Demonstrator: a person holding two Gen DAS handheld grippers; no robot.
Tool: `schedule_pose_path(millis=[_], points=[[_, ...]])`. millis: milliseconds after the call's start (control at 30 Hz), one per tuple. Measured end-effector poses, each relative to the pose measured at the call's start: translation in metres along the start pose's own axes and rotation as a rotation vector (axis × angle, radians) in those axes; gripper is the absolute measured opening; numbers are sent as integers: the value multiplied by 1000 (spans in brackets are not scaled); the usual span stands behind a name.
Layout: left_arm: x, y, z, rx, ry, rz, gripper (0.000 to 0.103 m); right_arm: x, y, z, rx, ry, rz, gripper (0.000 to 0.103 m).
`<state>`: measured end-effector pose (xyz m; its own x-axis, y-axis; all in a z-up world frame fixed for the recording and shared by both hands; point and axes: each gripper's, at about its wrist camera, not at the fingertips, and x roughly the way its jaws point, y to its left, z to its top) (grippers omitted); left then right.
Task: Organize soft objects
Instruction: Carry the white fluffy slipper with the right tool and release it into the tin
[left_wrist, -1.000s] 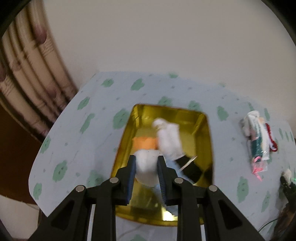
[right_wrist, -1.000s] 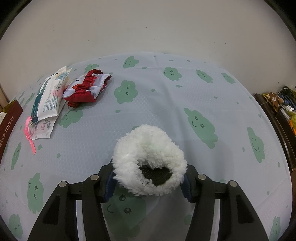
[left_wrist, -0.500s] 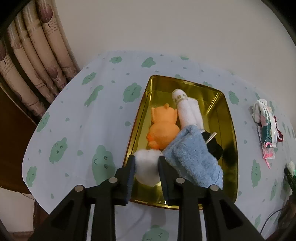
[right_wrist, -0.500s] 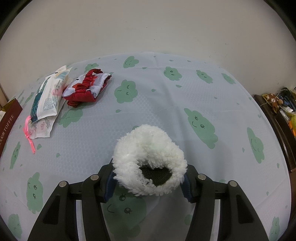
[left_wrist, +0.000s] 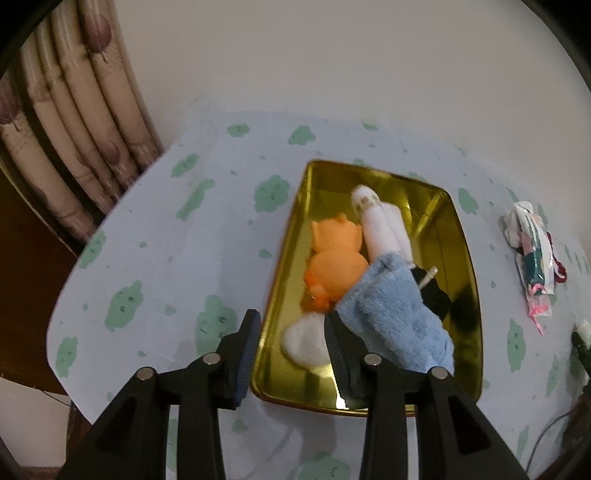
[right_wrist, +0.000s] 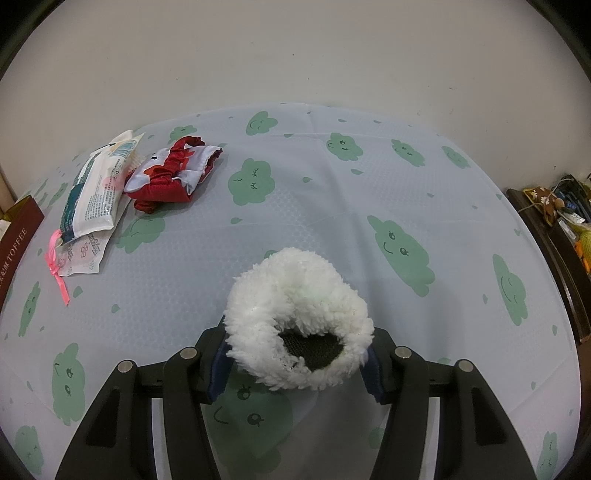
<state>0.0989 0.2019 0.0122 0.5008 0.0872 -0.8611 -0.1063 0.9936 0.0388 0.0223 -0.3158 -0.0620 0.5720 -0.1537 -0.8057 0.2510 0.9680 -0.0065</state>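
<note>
In the left wrist view a gold tray (left_wrist: 463, 266) holds an orange plush toy (left_wrist: 332, 266), a white roll (left_wrist: 380, 229), a blue towel (left_wrist: 395, 317) and a black item (left_wrist: 436, 299). A white puff (left_wrist: 304, 343) lies at the tray's near left corner. My left gripper (left_wrist: 291, 325) straddles it with its jaws opening; the left pad stands clear of the puff. In the right wrist view my right gripper (right_wrist: 297, 334) is shut on a white fleecy slipper-like piece (right_wrist: 295, 295) with a dark lining, held just above the cloud-print tablecloth.
A wipes packet (right_wrist: 96, 188), a pink-ribboned sachet (right_wrist: 83, 254) and a red and white cloth (right_wrist: 173, 173) lie at the far left of the right wrist view. A brown toffee box (right_wrist: 14, 240) sits at the left edge. A curtain (left_wrist: 74, 129) hangs beyond the table.
The left gripper's jaws have spread and let go of the white puff, which now rests in the tray. Before that the gripper sank towards the tray. The right gripper kept still.
</note>
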Motion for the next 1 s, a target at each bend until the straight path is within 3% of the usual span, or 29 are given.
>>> schedule_pose_path(millis=[267, 667, 1000], points=[[-11, 21, -7, -53, -135, 50, 36, -2, -1, -1, -7, -11, -4, 48], [-6, 40, -16, -72, -170, 104, 36, -13, 12, 3, -35, -31, -16, 44], [-7, 50, -16, -122, -172, 120, 36, -49, 73, 26, -93, -44, 91, 44]])
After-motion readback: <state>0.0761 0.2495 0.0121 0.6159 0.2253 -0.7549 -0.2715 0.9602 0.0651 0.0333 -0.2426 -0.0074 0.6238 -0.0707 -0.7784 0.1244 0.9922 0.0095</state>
